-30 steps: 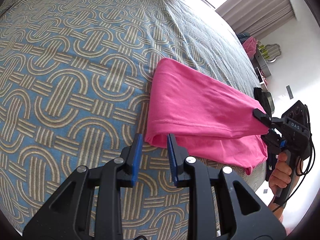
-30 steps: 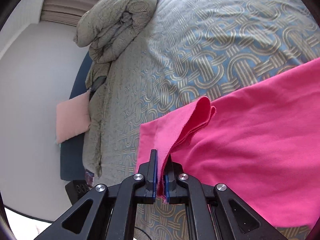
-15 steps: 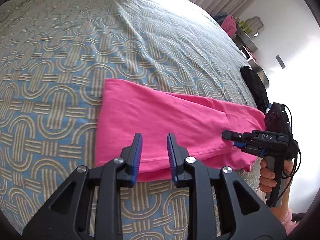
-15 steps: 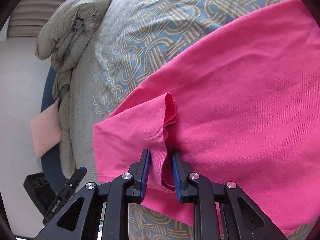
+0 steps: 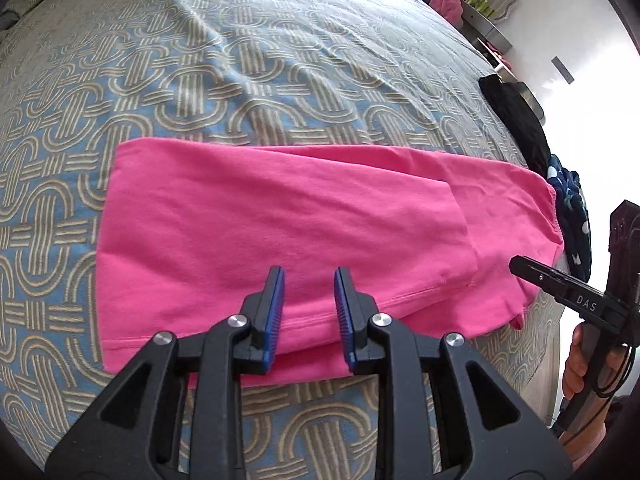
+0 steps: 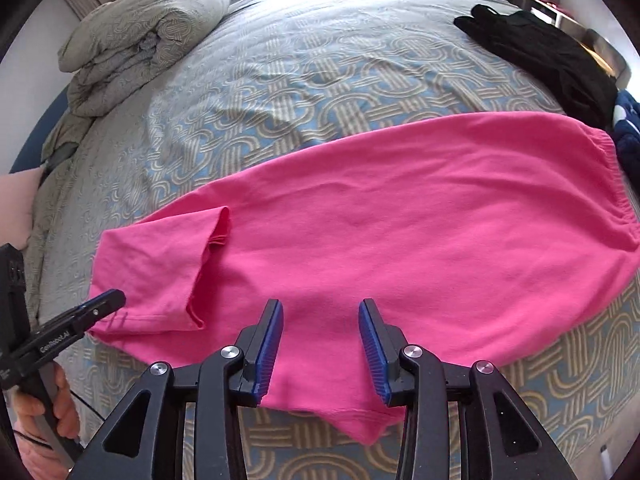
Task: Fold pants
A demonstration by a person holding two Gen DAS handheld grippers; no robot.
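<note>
First fold laid: pink pants (image 6: 400,216) lie flat. Right gripper (image 6: 320,344) is opening, empty; left gripper (image 5: 308,308) is spread (empty). Next, grip the 3 o'clock waistband (image 6: 616,184).

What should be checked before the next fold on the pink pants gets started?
1. Pink pants lying flat on the bed cover: ok.
2. Folded-over leg end square with the layer beneath: not ok, its corner is curled up.
3. Right tool free of cloth: ok, jaws opening, nothing between them.
4. Left tool free of cloth: ok, pads apart over the near hem.
5. Black garment clear of the pants: ok.
6. Waistband even: cannot tell.
</note>
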